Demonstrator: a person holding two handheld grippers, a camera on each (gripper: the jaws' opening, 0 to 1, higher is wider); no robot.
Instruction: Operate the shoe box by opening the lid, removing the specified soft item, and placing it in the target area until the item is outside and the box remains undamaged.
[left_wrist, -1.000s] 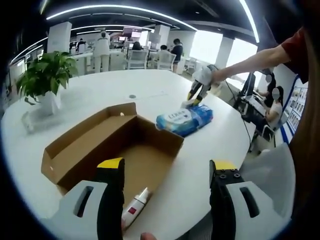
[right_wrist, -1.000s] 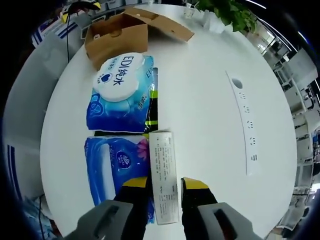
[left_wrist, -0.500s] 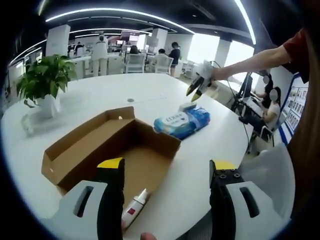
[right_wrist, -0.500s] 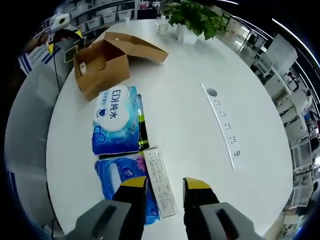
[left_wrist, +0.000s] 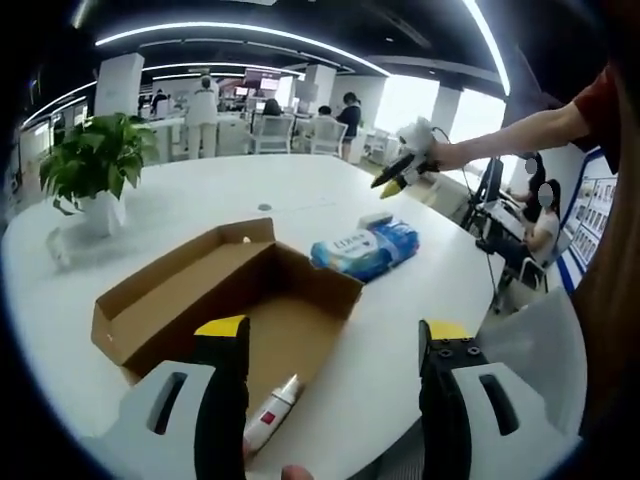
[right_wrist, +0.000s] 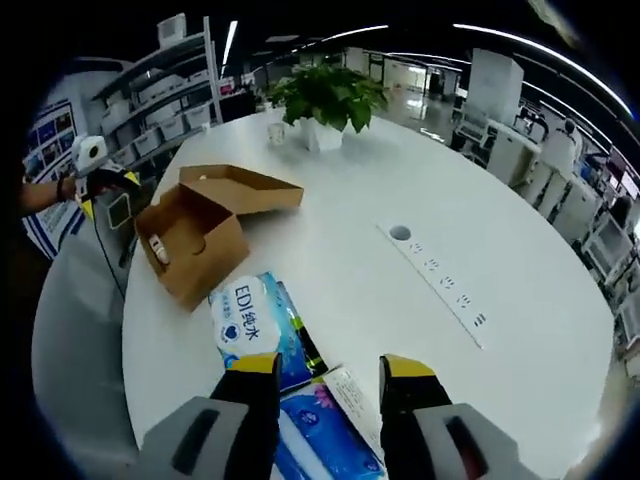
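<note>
The brown shoe box (left_wrist: 235, 290) lies open on the white table, its lid (right_wrist: 245, 186) folded back. A small white bottle with a red label (left_wrist: 272, 405) rests inside it, close to my left gripper (left_wrist: 335, 335), which hovers open over the box's near edge. Two blue wipes packs (left_wrist: 365, 247) lie on the table beyond the box. From the right gripper view, one pack (right_wrist: 255, 322) lies ahead of the jaws, the other (right_wrist: 322, 440) under them beside a narrow white carton (right_wrist: 352, 395). My right gripper (right_wrist: 328, 365) hangs open and empty, high above them.
A potted plant (left_wrist: 90, 160) stands at the table's far side. A strip of sockets (right_wrist: 440, 285) is set into the tabletop (right_wrist: 340, 220). A person's outstretched arm (left_wrist: 510, 120) carries the right gripper (left_wrist: 400, 172). Desks and people fill the office behind.
The right gripper has risen well clear of the narrow white carton and the wipes packs, which stay on the table. The left gripper has held still.
</note>
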